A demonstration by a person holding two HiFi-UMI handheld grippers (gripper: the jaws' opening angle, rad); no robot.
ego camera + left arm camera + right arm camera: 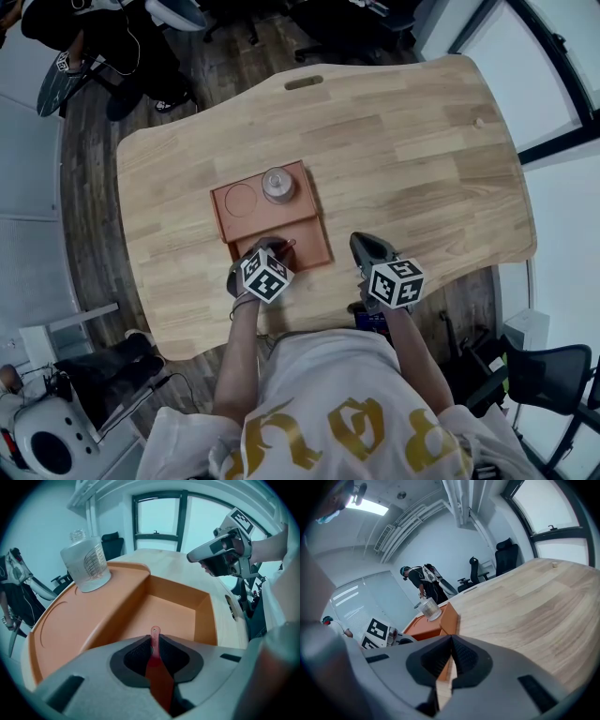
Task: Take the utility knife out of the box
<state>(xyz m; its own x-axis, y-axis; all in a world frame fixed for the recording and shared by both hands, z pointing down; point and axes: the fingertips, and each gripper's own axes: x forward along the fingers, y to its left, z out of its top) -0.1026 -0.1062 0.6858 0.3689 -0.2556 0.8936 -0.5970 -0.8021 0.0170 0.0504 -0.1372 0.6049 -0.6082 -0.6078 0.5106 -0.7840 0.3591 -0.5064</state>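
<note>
Now: left gripper (153, 640) clamped on red utility knife (159, 677), over deep near compartment of orange box (225, 202), by desk (422, 169) front edge. Glass jar (277, 184) upright on box's raised shelf. Right gripper (451, 641) jaws together, nothing between, right of box.

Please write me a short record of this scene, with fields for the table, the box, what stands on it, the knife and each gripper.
table: light wood, bears the box
box: orange, with a deep compartment and a raised shelf that has a round recess
bottle: clear, upright on the shelf, beside the recess
utility knife: red and thin, between the left gripper's jaws, over the deep compartment
left gripper: shut on the utility knife
right gripper: shut, empty, over the table to the right of the box
</note>
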